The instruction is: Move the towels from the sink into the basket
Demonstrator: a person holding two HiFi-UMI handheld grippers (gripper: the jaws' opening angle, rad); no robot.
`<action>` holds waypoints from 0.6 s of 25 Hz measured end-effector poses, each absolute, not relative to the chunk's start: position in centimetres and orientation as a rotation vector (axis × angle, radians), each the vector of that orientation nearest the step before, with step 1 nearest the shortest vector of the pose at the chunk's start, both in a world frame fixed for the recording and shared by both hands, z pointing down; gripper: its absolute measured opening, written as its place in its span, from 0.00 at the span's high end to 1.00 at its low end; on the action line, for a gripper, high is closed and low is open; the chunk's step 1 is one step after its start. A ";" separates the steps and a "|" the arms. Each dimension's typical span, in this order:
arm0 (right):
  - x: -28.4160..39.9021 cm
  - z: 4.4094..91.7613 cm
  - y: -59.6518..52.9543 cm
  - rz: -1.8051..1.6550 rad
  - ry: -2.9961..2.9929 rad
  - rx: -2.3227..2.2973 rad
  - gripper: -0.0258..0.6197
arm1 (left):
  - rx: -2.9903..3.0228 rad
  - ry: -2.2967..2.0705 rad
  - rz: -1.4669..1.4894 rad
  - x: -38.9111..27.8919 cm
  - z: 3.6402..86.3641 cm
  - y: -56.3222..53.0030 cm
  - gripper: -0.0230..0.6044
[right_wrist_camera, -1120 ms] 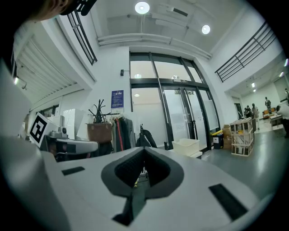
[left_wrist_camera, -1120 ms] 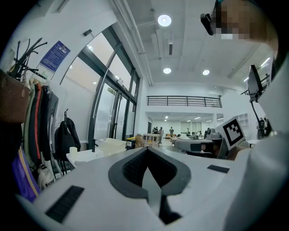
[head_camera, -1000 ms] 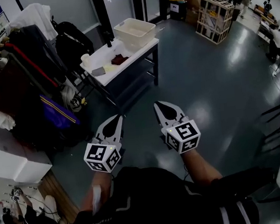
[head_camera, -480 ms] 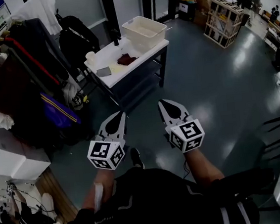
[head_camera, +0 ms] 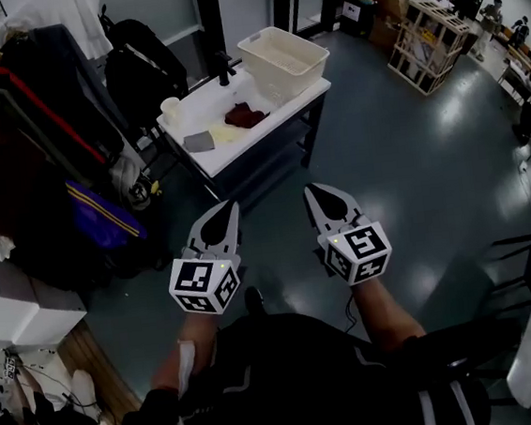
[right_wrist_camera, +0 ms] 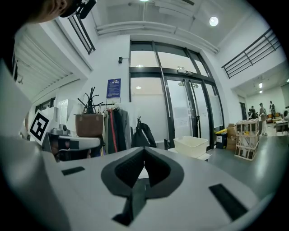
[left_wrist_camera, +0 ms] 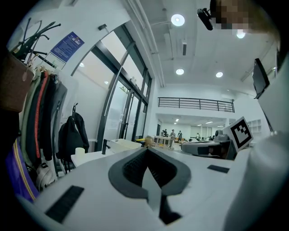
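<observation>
Far ahead stands a white table (head_camera: 274, 112) with a sink basin. A dark red towel (head_camera: 244, 116), a pale yellow towel (head_camera: 224, 134) and a grey towel (head_camera: 199, 141) lie in it. A cream plastic basket (head_camera: 284, 59) sits on the table's far end, also visible in the right gripper view (right_wrist_camera: 191, 145). My left gripper (head_camera: 223, 209) and right gripper (head_camera: 317, 192) are held side by side, level, well short of the table over the floor. Both are shut with nothing between the jaws, the tips meeting in the left gripper view (left_wrist_camera: 146, 151) and the right gripper view (right_wrist_camera: 143, 151).
A black faucet (head_camera: 223, 68) and a white cup (head_camera: 171, 106) stand on the table. A clothes rack with coats and bags (head_camera: 59, 134) crowds the left side. Wooden crates (head_camera: 436, 43) stand at the far right. Dark glossy floor (head_camera: 412, 172) lies between me and the table.
Both grippers have moved forward together toward the table, which now looks nearer and more centred in the head view. Both jaws stay shut and empty.
</observation>
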State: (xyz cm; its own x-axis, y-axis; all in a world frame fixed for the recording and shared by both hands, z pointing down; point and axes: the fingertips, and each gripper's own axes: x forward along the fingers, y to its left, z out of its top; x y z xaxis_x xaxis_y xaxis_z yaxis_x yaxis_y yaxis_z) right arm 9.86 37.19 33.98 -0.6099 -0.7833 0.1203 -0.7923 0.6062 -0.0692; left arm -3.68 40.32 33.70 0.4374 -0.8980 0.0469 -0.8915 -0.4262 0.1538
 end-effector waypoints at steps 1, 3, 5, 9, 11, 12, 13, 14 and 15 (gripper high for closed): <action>9.3 34.0 36.4 0.176 -2.739 1.345 0.96 | 2.523 -1.593 -0.067 -4.3 33.6 39.5 0.95; 8.4 33.8 34.9 0.169 -2.733 1.343 0.96 | 2.513 -1.592 -0.084 -5.4 33.6 38.0 0.95; 7.7 33.5 33.4 0.146 -2.734 1.345 0.96 | 2.510 -1.591 -0.097 -6.3 33.8 36.7 0.95; 5.9 33.6 29.9 0.122 -2.714 1.356 0.96 | 2.486 -1.618 -0.093 -8.8 34.1 33.5 0.95; 5.1 33.6 28.6 0.127 -2.716 1.359 0.96 | 2.488 -1.605 -0.090 -9.8 34.4 32.3 0.95; 4.8 33.5 27.9 0.125 -2.716 1.365 0.95 | 2.494 -1.595 -0.088 -10.1 34.4 31.7 0.95; 4.5 33.4 27.2 0.124 -2.714 1.373 0.96 | 2.502 -1.585 -0.087 -10.4 34.4 31.1 0.95; 4.1 33.3 26.5 0.127 -2.713 1.381 0.96 | 2.511 -1.574 -0.086 -10.7 34.4 30.5 0.95; 3.8 33.3 25.9 0.130 -2.711 1.385 0.96 | 2.517 -1.563 -0.086 -11.0 34.3 29.9 0.95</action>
State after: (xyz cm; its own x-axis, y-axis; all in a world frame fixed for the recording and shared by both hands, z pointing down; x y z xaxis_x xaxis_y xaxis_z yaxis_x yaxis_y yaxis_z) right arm 3.76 25.93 33.28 -0.5832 -0.8029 0.1230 -0.8110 0.5841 -0.0329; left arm -10.99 29.92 34.32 0.4469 -0.8935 0.0444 -0.8833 -0.4328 0.1803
